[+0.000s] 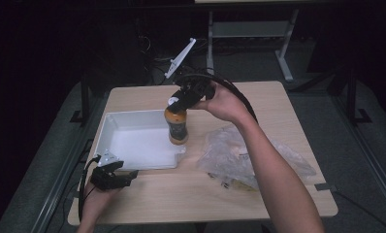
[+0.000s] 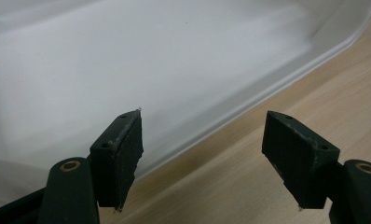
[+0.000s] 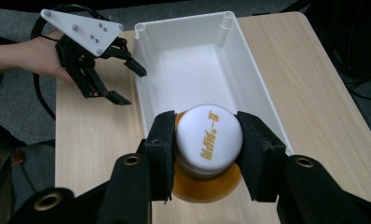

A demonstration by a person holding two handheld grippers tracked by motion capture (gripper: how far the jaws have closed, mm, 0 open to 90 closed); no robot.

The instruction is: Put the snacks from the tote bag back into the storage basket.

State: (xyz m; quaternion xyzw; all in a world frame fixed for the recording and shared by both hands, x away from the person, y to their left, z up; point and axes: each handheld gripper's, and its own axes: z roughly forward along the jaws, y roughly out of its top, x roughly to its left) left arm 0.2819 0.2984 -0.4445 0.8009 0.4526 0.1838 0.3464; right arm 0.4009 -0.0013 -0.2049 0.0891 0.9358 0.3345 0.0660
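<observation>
Your right gripper (image 3: 207, 154) is clamped on the white cap of the orange bottle (image 1: 176, 127), jaws pressing it from both sides, and the bottle hangs upright over the right-hand edge of the white bin (image 1: 133, 145), at about 12 o'clock from the table's (image 1: 288, 126) centre. Your left gripper (image 1: 114, 175) sits at the bin's near-left corner, around 8 o'clock, jaws apart and holding nothing. A crumpled clear plastic bag (image 1: 239, 155) lies at 3 o'clock from the bin.

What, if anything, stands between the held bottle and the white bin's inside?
Nothing visible does. The right gripper holds the bottle by its white cap at the white bin's edge; the left gripper waits open beside the bin.
</observation>
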